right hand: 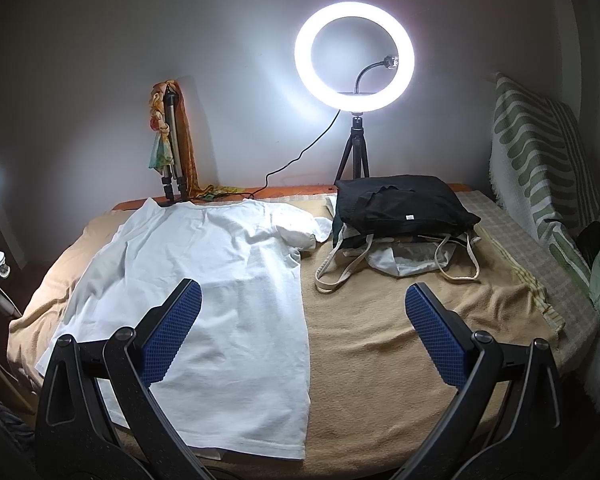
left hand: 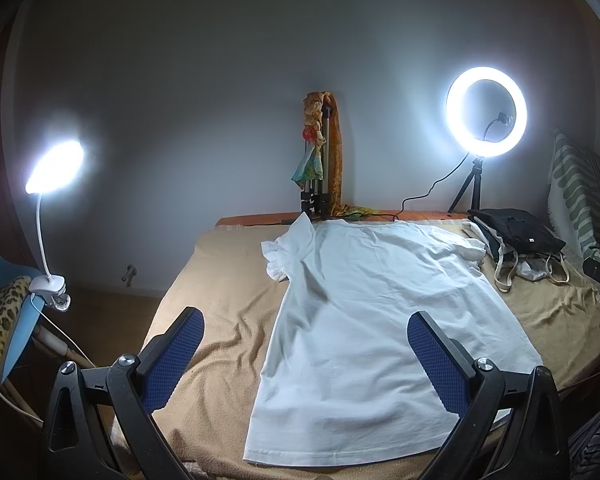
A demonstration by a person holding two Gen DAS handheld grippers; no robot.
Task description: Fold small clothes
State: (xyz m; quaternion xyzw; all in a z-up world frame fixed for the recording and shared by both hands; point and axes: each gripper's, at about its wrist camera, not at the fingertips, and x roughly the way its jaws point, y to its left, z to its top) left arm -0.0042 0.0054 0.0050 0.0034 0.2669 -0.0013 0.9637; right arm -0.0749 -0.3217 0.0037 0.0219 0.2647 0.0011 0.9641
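Note:
A white T-shirt (left hand: 364, 320) lies flat on a tan blanket (left hand: 220, 344), hem toward me, collar toward the wall, its left sleeve folded in. It also shows in the right wrist view (right hand: 220, 280). My left gripper (left hand: 306, 354) is open and empty, hovering above the shirt's lower half, its right finger over the cloth. My right gripper (right hand: 304, 324) is open and empty, above the shirt's right edge and the bare blanket (right hand: 380, 340).
A pile of folded dark clothes on tote bags (right hand: 400, 208) sits at the back right. A ring light on a tripod (right hand: 354, 56), a folded tripod with scarves (right hand: 172, 140) and a striped cushion (right hand: 536, 152) stand by the wall. A clip lamp (left hand: 54, 168) shines at left.

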